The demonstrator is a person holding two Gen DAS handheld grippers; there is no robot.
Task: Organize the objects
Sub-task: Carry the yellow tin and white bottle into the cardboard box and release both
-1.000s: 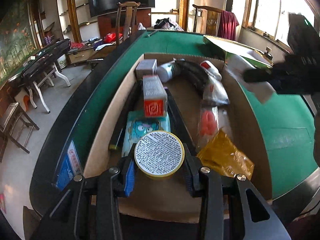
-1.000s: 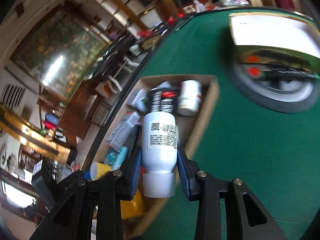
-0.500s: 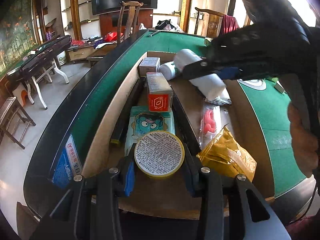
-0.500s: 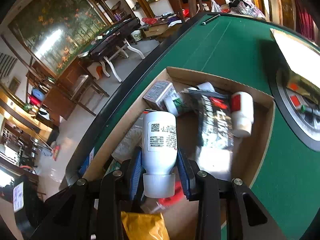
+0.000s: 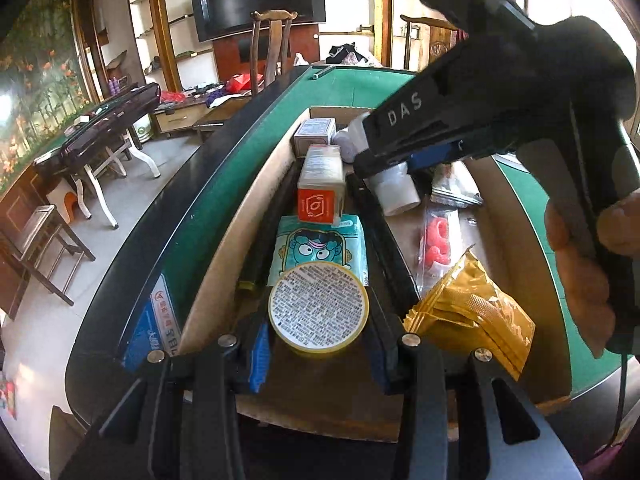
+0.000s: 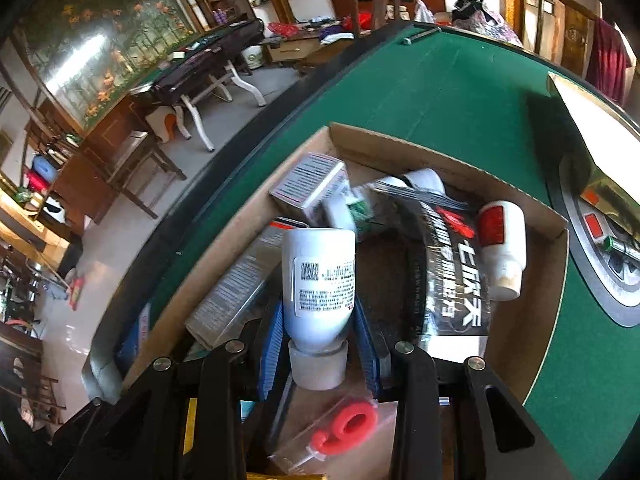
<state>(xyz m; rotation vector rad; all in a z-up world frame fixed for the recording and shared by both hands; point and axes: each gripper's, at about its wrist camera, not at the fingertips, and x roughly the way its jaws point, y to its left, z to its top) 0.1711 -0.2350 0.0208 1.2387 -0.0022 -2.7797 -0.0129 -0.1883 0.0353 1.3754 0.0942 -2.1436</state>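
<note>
A shallow cardboard box lies on the green table with several items inside. My left gripper is shut on a round yellow tin with a printed white lid, held over the box's near end. My right gripper is shut on a white bottle, cap toward the camera, over the middle of the box. In the left wrist view the right gripper reaches in from the right, held by a person's hand, with the white bottle in its jaws.
In the box lie an orange-ended carton, a teal cartoon packet, a gold pouch, a bag with red pieces, a black printed pack, a red-labelled white bottle and a small grey carton. Chairs and a dark side table stand beyond the table edge.
The right gripper has swung in from the open green felt at the right to over the box, carrying the white bottle. The left gripper has stayed put with the tin.
</note>
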